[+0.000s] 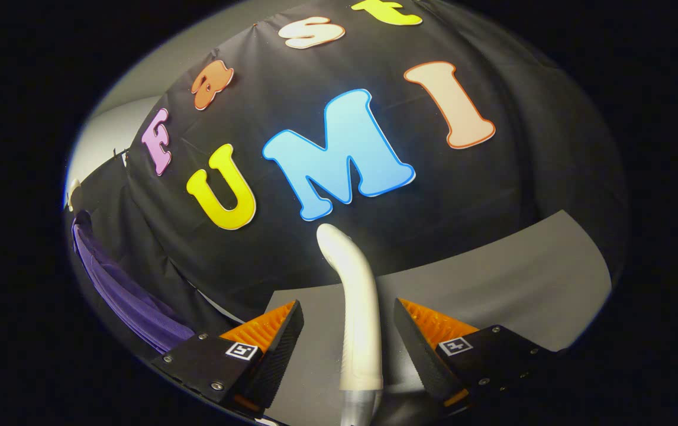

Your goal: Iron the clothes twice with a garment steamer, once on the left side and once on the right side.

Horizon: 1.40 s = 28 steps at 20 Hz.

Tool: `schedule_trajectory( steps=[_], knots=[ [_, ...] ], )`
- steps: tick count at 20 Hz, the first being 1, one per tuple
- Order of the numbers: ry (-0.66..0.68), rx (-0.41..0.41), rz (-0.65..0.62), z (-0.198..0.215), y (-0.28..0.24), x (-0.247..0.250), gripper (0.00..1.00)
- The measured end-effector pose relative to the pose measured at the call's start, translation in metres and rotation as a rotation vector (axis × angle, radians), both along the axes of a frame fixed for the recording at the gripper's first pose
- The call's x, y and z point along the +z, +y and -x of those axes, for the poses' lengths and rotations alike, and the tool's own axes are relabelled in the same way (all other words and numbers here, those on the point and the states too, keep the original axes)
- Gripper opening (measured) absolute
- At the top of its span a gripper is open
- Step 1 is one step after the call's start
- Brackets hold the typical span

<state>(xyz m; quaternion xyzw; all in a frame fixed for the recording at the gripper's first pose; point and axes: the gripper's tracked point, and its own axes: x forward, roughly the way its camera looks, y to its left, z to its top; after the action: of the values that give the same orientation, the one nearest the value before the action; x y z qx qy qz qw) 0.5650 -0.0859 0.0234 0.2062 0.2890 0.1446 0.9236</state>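
Observation:
A white garment steamer point(355, 278) stands upright between my fingers, its curved top rising beyond the fingertips toward the booth's black wall. My gripper point(348, 304) is open: there is a gap between each finger and the steamer's body, and neither pad presses on it. The steamer's lower end narrows into a grey neck point(358, 408) low between the fingers. A purple garment point(129, 293) hangs off to the left of the left finger, against the black cloth, well apart from the steamer.
A grey tabletop point(493, 278) spreads under and to the right of the fingers up to the black cloth wall. A pale wall point(108, 133) shows beyond the cloth's left edge.

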Motion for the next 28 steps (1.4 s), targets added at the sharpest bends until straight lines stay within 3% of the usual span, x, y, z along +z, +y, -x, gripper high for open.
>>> schedule_trajectory(
  steps=[8,12,17,18,19,25,28],
  knots=[
    [0.171,0.052,-0.146,-0.006,0.013,-0.031,0.91],
    [0.219,0.051,-0.198,-0.009,0.014,-0.038,0.79],
    [0.268,0.088,-0.303,-0.006,0.024,-0.039,0.51],
    [0.267,0.09,-0.311,-0.004,0.024,-0.038,0.42],
    [0.264,0.089,-0.318,-0.005,0.024,-0.036,0.38],
    [0.165,0.038,-0.329,0.004,0.008,-0.009,0.31],
    [0.062,0.039,-0.264,0.022,0.008,0.013,0.31]
  ],
)
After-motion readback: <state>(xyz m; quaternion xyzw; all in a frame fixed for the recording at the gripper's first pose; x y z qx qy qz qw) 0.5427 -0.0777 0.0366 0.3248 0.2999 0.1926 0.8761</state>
